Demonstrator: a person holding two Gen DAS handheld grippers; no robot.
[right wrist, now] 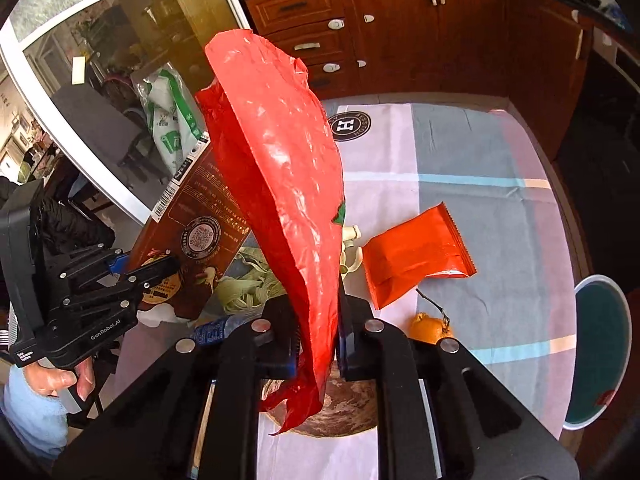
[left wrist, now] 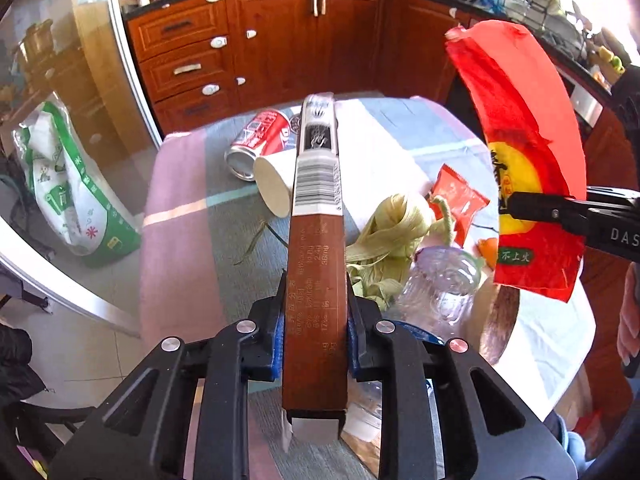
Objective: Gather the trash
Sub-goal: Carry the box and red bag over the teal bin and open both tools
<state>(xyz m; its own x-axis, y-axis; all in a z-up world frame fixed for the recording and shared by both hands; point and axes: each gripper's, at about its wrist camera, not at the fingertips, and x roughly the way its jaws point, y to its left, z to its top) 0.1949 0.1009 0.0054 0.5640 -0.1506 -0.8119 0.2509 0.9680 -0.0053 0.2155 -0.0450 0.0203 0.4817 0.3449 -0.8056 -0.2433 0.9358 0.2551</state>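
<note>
My left gripper (left wrist: 316,316) is shut on a long brown carton box (left wrist: 316,216), held above the table; the box also shows in the right wrist view (right wrist: 192,216). My right gripper (right wrist: 318,332) is shut on a red plastic bag (right wrist: 280,168), held up over the table; the bag also shows at the right of the left wrist view (left wrist: 520,128). On the table lie a red soda can (left wrist: 260,136), a white paper cup (left wrist: 276,184), corn husks (left wrist: 384,236), a clear plastic bottle (left wrist: 440,280), a red snack packet (right wrist: 416,256) and an orange peel (right wrist: 430,326).
The table has a striped cloth (right wrist: 480,184). A round brown bin opening (right wrist: 340,412) sits below the right gripper. A green and white bag (left wrist: 68,184) stands behind the glass door at left. Wooden kitchen cabinets (left wrist: 280,40) stand behind. A teal stool (right wrist: 600,352) stands right.
</note>
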